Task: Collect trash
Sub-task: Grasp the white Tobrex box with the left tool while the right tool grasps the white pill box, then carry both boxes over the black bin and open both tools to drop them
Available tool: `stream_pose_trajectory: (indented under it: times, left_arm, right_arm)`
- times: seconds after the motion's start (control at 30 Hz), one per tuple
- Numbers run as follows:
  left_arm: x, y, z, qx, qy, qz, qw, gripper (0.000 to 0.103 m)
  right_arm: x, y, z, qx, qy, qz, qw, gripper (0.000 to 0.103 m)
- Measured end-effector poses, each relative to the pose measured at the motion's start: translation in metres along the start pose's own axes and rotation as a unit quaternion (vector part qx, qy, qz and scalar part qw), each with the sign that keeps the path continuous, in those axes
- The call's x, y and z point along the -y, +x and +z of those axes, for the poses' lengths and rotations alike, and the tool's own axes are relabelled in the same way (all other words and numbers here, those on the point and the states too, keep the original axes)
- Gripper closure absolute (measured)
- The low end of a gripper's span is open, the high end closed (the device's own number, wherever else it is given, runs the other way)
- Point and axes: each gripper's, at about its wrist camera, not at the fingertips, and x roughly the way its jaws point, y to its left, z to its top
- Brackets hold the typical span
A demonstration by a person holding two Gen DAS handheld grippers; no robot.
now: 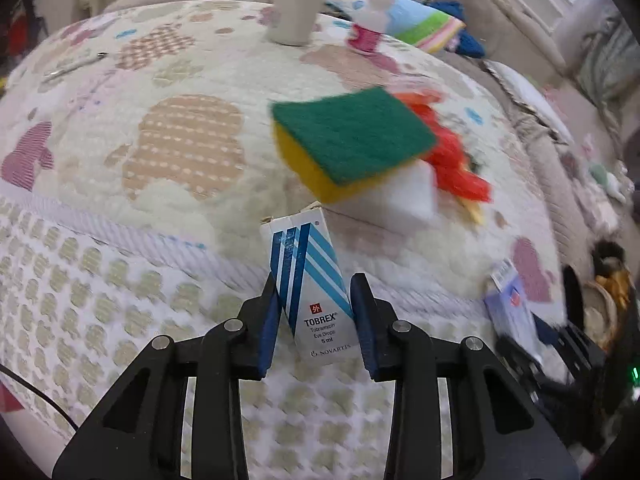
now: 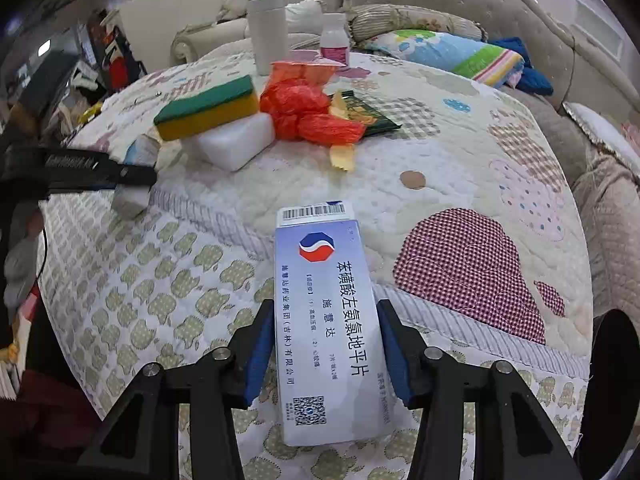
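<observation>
My left gripper (image 1: 316,280) is shut on a small white eye-drop box (image 1: 310,280) with blue stripes, held upright over the quilt's edge. My right gripper (image 2: 326,306) is shut on a flat pale-blue medicine box (image 2: 328,320) with a red and blue logo, its pads pressing both long sides. On the quilt beyond lie a crumpled red plastic bag (image 2: 304,108), a dark green packet (image 2: 372,114) and yellow scraps (image 2: 342,158). The red bag (image 1: 452,152) also shows in the left wrist view, partly behind the sponge.
A green and yellow sponge (image 1: 352,140) rests on a white foam block (image 1: 404,192). Further back stand a beige tumbler (image 2: 266,28) and a small pink-labelled bottle (image 2: 334,40). A striped folded cloth (image 2: 452,54) lies at the back right. The patterned quilt (image 2: 460,184) drops off toward me.
</observation>
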Motion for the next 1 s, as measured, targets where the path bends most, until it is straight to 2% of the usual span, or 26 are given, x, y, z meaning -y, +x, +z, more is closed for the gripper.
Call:
stream_pose_trajectory:
  times: [0.13, 0.37, 1.0]
  left_arm:
    - [0.027, -0.011, -0.012, -0.001, 0.035, -0.023, 0.9991, 0.071]
    - [0.079, -0.01, -0.026, -0.004, 0.095, -0.039, 0.9947, 0.071]
    - [0.175, 0.005, -0.026, 0.007, 0.186, -0.038, 0.9817, 0.071]
  right_arm:
    - [0.014, -0.008, 0.0, 0.013, 0.028, 0.002, 1.0, 0.056]
    - [0.034, -0.026, -0.005, 0.028, 0.061, -0.013, 0.998, 0.056]
    - [0.085, -0.063, -0.017, 0.067, 0.131, -0.036, 0.988, 0.056]
